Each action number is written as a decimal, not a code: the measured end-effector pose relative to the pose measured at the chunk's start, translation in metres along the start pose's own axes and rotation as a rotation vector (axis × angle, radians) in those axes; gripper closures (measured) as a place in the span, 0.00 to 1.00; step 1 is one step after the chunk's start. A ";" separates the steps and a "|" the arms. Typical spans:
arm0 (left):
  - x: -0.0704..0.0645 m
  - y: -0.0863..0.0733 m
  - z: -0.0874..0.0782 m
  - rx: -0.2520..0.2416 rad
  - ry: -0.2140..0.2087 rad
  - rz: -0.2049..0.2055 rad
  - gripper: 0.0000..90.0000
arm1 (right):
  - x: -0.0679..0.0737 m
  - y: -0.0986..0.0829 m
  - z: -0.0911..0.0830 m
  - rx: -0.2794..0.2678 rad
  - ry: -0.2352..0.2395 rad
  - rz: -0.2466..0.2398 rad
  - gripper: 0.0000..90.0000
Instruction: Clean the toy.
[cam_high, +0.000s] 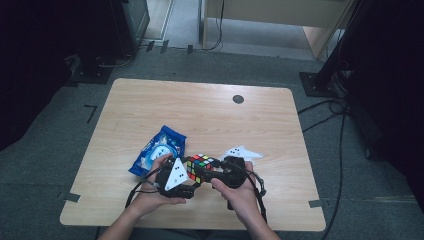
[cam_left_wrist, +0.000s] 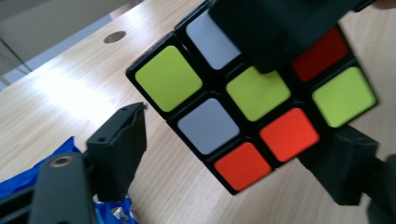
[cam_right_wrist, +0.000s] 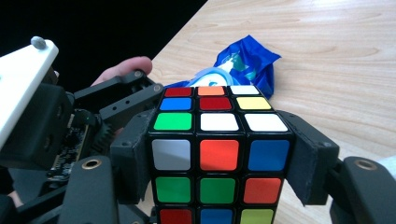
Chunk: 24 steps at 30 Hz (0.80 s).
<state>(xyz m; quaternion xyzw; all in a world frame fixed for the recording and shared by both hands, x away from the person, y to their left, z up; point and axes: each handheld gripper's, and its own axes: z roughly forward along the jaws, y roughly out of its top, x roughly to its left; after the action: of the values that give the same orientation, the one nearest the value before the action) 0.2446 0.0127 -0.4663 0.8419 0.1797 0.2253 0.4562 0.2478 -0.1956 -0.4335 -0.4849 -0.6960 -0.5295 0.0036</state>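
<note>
1. From the high view, a person's two hands meet at the near edge of a wooden bench (cam_high: 150, 100), the left gripper (cam_high: 186, 176) and right gripper (cam_high: 212, 175) closing in on a scrambled puzzle cube (cam_high: 200, 167) held between them, just above the bench top.
2. A blue snack packet (cam_high: 159, 150) lies just left of the cube, partly under the left hand (cam_high: 155, 192); a white three-cornered plate rides on each gripper.
3. The right gripper view supplies what the overhead angle cannot: its own fingers (cam_right_wrist: 130, 158) are clamped against the cube's (cam_right_wrist: 217, 158) two opposite sides, grasping it squarely.
4. That same view shows the left gripper (cam_right_wrist: 116, 100) reaching in from the left, and the blue packet (cam_right_wrist: 243, 65) on the bench behind.
5. The left gripper view looks at another face of the cube (cam_left_wrist: 252, 100), green, grey and red-orange; its own fingers (cam_left_wrist: 119, 149) stand spread wide, released, one well clear of the cube, the other at the cube's corner.
</note>
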 end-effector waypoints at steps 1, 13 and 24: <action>-0.001 0.000 0.000 -0.003 0.007 0.004 0.19 | 0.000 0.000 0.000 0.004 -0.001 -0.004 0.38; -0.010 0.001 -0.001 -0.055 0.015 0.073 0.15 | 0.003 0.000 0.005 0.060 0.019 -0.006 0.38; -0.011 -0.001 -0.002 -0.075 0.004 0.069 0.27 | 0.002 0.000 0.005 0.058 0.010 0.026 0.38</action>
<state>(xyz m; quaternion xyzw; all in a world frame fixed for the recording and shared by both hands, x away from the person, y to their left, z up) 0.2341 0.0089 -0.4681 0.8296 0.1430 0.2491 0.4789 0.2493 -0.1906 -0.4342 -0.4910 -0.7047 -0.5114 0.0282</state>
